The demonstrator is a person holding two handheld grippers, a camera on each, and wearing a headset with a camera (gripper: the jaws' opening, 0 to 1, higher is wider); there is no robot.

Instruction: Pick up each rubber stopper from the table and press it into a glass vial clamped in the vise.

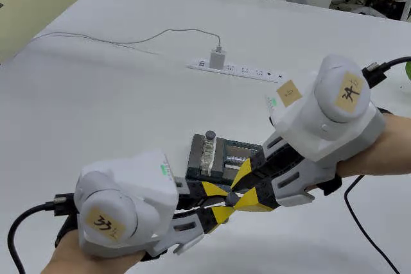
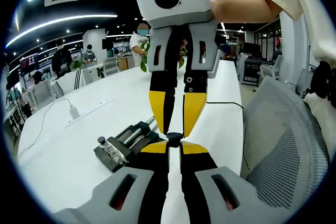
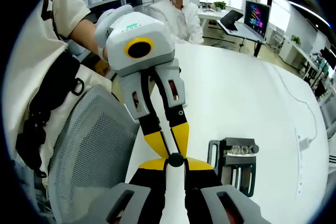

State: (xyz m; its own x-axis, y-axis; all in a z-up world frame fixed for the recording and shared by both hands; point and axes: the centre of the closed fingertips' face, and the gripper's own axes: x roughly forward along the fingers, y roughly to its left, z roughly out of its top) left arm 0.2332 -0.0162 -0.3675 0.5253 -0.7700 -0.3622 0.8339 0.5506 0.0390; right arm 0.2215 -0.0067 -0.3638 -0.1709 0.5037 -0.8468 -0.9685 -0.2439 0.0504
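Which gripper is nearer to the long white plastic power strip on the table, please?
Right. The right gripper is at the near right of the white power strip; the left gripper sits farther toward the person, beyond the dark metal vise.

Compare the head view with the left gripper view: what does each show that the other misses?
Head view: the white body, stickered 33, of the left gripper and the hand holding it. Left gripper view: a mesh chair and people in the room behind. Both: the right gripper, the rubber stopper where the two claws meet, the vise with its vial, and the power strip.
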